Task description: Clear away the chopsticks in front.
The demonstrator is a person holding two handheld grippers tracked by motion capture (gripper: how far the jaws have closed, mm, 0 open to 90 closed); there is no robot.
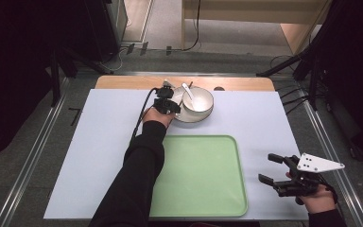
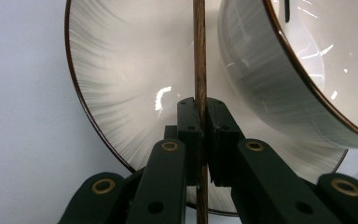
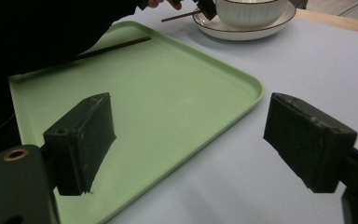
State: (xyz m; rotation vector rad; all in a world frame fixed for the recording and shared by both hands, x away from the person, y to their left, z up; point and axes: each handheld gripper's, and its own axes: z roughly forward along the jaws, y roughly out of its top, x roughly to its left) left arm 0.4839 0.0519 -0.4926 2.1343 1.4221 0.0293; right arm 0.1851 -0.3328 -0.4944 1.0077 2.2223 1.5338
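My left gripper (image 2: 202, 116) is shut on a thin brown wooden chopstick (image 2: 199, 56), pinched between the pads above a white ribbed plate (image 2: 116, 84). A white bowl (image 2: 270, 84) stands on that plate. From above, the left gripper (image 1: 165, 105) sits at the plate's left edge, beside the bowl (image 1: 197, 99), which holds a white spoon (image 1: 189, 91). A second chopstick (image 3: 116, 46) lies on the green tray (image 3: 168, 84). My right gripper (image 3: 189, 107) is open with nothing between its pads, just off the tray's right side (image 1: 267, 168).
The green tray (image 1: 203, 175) lies at the front middle of a pale blue mat (image 1: 99, 142). A strip of wooden tabletop (image 1: 123, 82) shows behind the mat. The person's dark-sleeved left forearm (image 1: 137, 170) crosses the tray's left edge.
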